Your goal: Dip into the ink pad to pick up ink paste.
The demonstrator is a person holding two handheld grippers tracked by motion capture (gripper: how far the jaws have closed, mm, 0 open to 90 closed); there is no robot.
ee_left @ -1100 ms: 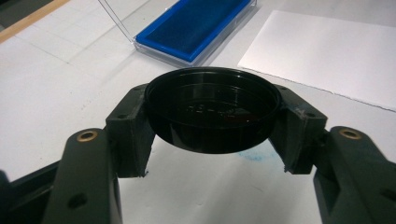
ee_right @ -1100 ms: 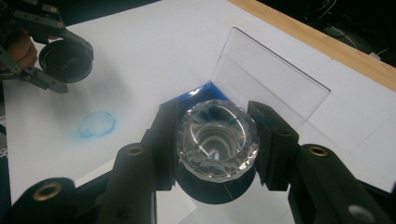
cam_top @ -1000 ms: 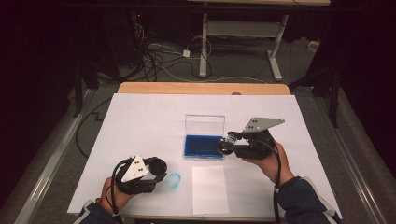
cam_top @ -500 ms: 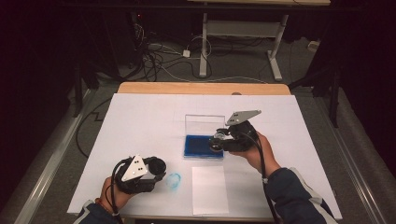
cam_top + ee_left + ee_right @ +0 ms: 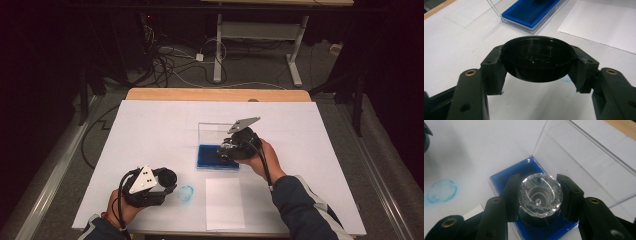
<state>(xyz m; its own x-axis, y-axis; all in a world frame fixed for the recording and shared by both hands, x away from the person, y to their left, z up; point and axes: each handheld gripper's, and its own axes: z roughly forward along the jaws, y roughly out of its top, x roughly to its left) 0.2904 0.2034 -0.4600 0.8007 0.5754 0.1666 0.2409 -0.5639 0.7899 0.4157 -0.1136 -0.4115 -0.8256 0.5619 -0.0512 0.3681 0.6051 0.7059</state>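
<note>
Left gripper (image 5: 537,75) clamped on a black round lid (image 5: 537,61) near a blue smudge (image 5: 186,194), right gripper (image 5: 539,196) gripping a faceted glass knob (image 5: 539,195) over a blue ink pad (image 5: 207,156) in its clear case

Two tools over a counter with a case, a sheet and a smudge.
The open case (image 5: 218,156) sits mid-counter (image 5: 150,130); the paper sheet (image 5: 224,202) lies nearer the person; the smudge (image 5: 185,194) lies left of the sheet, beside the left tool (image 5: 167,181).

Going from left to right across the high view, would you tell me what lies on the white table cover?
Left gripper holding a black lid → blue ink ring → sheet of white paper → right gripper over the blue ink pad.
</note>
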